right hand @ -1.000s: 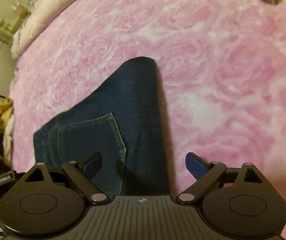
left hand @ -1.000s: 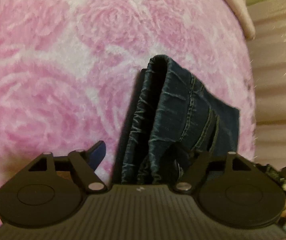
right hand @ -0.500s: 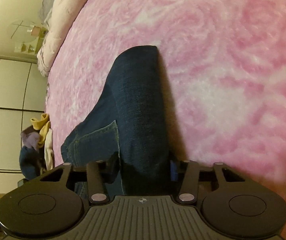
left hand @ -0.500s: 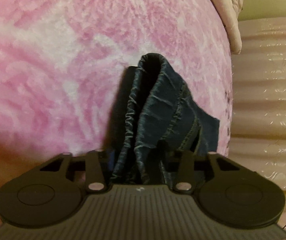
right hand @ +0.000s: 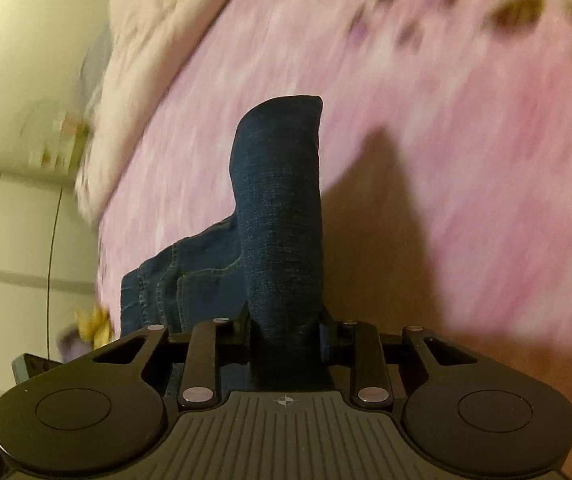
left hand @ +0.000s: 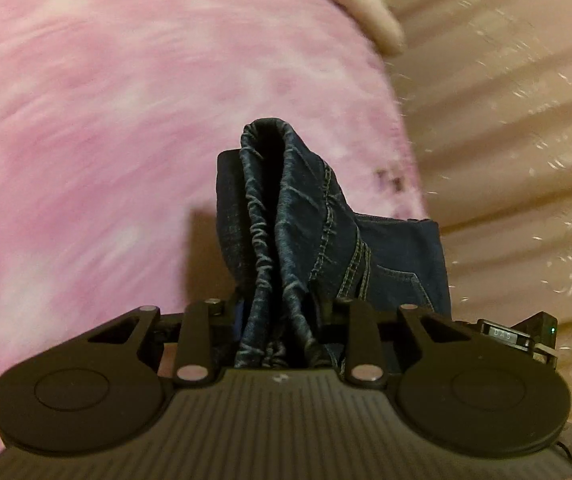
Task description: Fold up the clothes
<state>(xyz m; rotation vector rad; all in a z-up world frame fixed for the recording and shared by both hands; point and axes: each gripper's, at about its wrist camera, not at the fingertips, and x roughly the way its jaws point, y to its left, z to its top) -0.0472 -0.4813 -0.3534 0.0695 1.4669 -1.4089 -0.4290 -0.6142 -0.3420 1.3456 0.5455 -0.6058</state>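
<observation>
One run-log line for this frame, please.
step: fold jeans | left tongs: shut on jeans | right tongs: shut on jeans | jeans: bunched above pink blanket

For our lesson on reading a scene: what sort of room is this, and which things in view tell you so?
Most likely a bedroom. The jeans are held over a pink fleece blanket spread like bedding, with a pale quilt bunched at its far edge and white wardrobe doors beside it.

A home bedroom: pink fleece blanket [left hand: 126, 128], pillow [right hand: 138, 72], wardrobe doors [right hand: 14, 248].
</observation>
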